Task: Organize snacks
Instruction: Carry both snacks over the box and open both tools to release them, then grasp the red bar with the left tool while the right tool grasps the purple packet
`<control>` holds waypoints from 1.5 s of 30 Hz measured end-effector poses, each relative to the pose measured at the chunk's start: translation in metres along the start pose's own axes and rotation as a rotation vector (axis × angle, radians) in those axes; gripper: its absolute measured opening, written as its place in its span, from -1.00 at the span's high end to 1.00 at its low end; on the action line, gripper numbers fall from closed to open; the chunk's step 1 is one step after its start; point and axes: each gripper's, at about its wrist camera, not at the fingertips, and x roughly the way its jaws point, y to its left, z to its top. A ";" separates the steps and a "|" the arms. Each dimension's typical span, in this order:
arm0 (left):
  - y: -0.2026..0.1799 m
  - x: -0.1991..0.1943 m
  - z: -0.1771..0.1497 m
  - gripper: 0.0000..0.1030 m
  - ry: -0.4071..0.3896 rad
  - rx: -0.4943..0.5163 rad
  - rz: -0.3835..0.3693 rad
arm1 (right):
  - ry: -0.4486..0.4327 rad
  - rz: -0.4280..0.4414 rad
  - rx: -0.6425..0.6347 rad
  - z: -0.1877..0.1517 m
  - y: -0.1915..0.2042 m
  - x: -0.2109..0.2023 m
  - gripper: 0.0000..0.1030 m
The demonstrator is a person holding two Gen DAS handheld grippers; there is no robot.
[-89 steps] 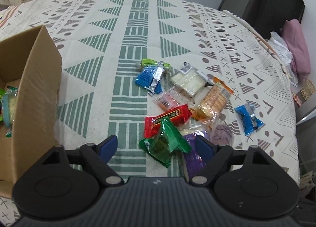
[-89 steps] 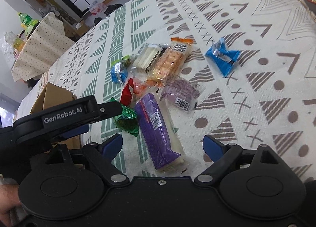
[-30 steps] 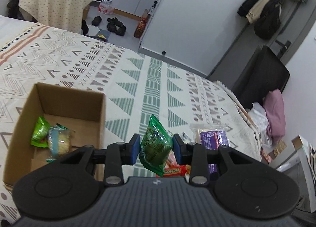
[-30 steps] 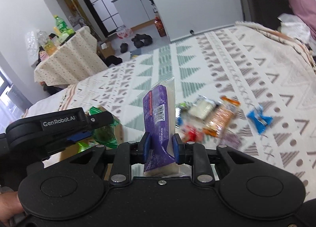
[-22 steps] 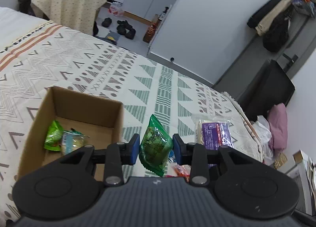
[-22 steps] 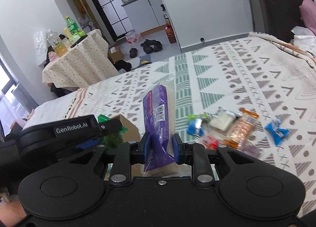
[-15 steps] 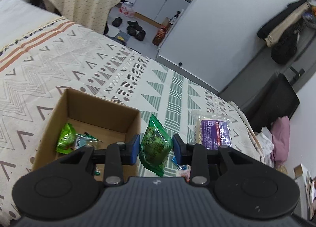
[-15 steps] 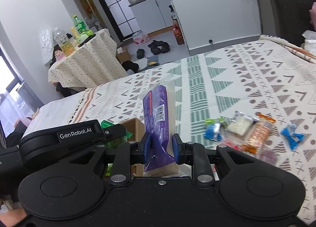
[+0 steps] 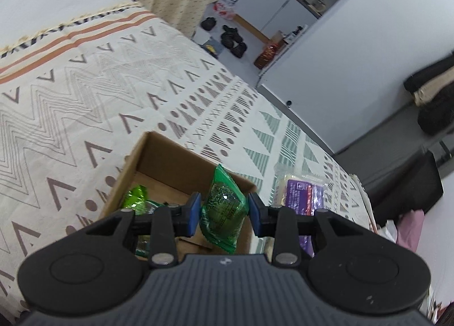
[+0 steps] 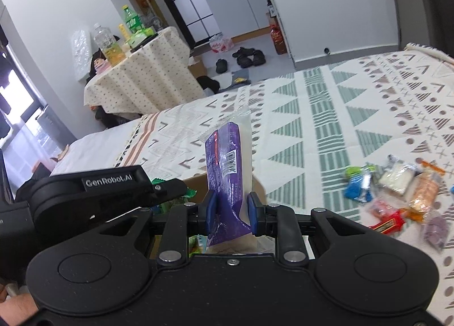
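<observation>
My left gripper [image 9: 224, 214] is shut on a green snack packet [image 9: 224, 209] and holds it above the open cardboard box [image 9: 159, 155], which has green packets [image 9: 134, 197] inside. My right gripper [image 10: 231, 214] is shut on a long purple snack bar packet [image 10: 228, 172], held upright beside the box; that packet also shows in the left wrist view [image 9: 303, 192]. The left gripper's body [image 10: 107, 184] lies to the left in the right wrist view. A pile of loose snacks [image 10: 397, 192] lies on the patterned cloth at right.
The patterned cloth [image 9: 71, 104] covers a wide surface around the box. Beyond its far edge are a table with bottles [image 10: 136, 70], shoes on the floor [image 10: 247, 59] and white cabinets. A dark chair [image 9: 405, 184] stands at right.
Both grippers have carried their packets leftward from the snack pile towards the box. The box now sits right under the green packet, and the pile has slid to the right.
</observation>
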 end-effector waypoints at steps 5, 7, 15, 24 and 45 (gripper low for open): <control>0.018 0.009 0.010 0.23 -0.011 -0.082 0.036 | 0.026 0.009 -0.003 -0.003 0.008 0.016 0.55; 0.023 0.014 0.012 0.18 -0.004 -0.105 0.041 | 0.034 0.008 0.001 -0.004 0.009 0.021 0.55; 0.021 0.018 0.009 -0.16 0.016 -0.102 0.061 | 0.057 0.018 0.015 -0.006 0.009 0.033 0.53; 0.009 0.021 0.001 -0.55 0.030 -0.045 0.128 | 0.050 -0.027 0.035 -0.005 -0.007 0.021 -0.04; -0.072 0.026 -0.066 -0.80 0.094 0.282 0.104 | -0.020 -0.195 0.131 -0.014 -0.104 -0.058 -0.55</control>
